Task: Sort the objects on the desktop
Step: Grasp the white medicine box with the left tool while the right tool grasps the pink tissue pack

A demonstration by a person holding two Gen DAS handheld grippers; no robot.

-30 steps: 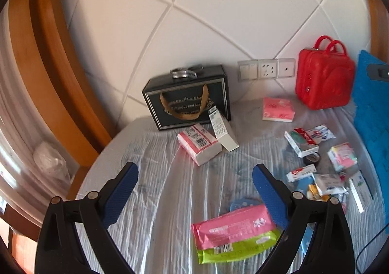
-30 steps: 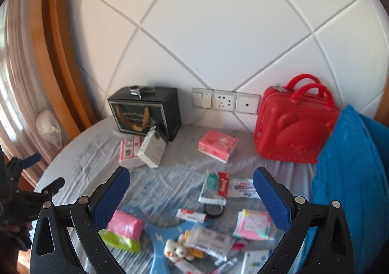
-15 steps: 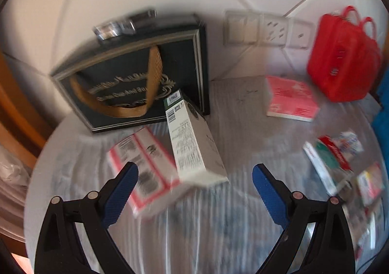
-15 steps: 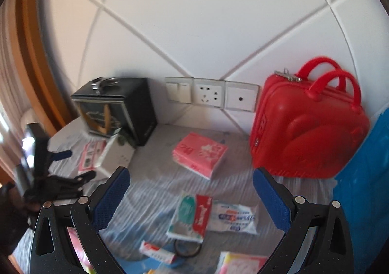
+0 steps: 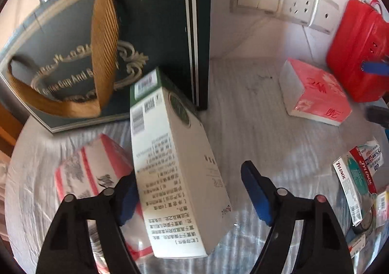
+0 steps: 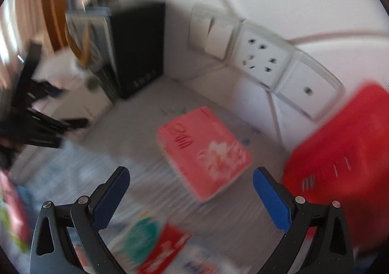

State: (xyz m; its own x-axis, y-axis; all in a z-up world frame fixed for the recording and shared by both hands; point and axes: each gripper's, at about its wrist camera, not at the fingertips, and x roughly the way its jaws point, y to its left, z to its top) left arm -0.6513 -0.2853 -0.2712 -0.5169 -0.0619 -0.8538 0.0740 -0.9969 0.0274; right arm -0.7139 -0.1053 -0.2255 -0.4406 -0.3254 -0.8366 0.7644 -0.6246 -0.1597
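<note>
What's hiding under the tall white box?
The white box leans on a pink-striped pack. Under that lies the cloth-covered table; the rest of the pack is covered.

Your left gripper [image 5: 190, 197] straddles the white carton [image 5: 175, 172], with the pink-striped pack [image 5: 90, 172] crowding its left finger and the dark gift box [image 5: 97, 38] walling off the back. Bare cloth [image 5: 243, 113] lies open to the right (up to the pink tissue pack [image 5: 313, 94]). The red case [image 6: 347, 147] hems in your right gripper [image 6: 192, 197].
</note>
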